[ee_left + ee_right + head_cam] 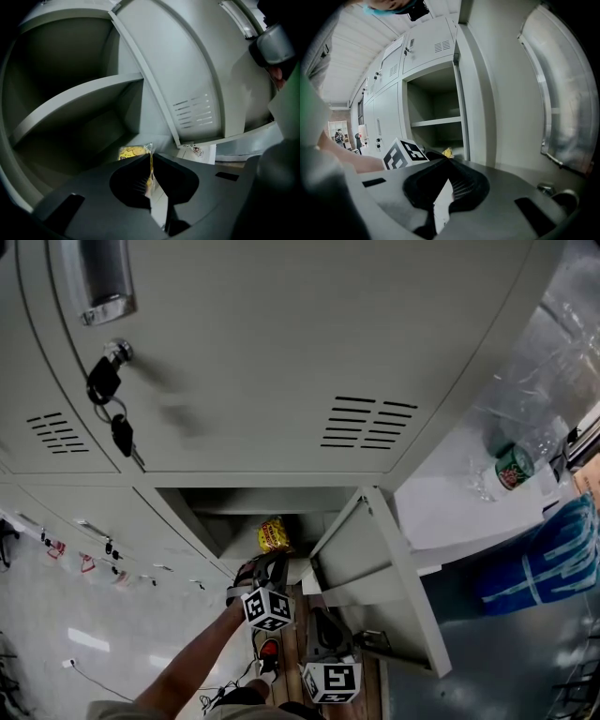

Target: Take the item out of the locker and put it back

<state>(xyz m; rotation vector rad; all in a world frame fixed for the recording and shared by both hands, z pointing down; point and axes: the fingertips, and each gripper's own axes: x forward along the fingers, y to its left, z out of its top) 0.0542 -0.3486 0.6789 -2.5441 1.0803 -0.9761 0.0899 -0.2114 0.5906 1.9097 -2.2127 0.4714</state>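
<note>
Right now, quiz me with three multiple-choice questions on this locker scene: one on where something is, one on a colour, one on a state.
1. Where is the snack packet?
A. on the floor
B. in the opening of the open locker compartment
C. on top of the lockers

2. What colour is the packet mainly?
A. yellow
B. blue
C. white

3. How does the left hand-held gripper stand?
A. wide open and empty
B. shut on the packet
C. shut on a key

Answers:
1 B: the head view shows it in the opening, beside the swung-out locker door.
2 A: the wrapper shows yellow in the head view and the left gripper view.
3 B: in the left gripper view its jaws pinch the packet's edge.
</note>
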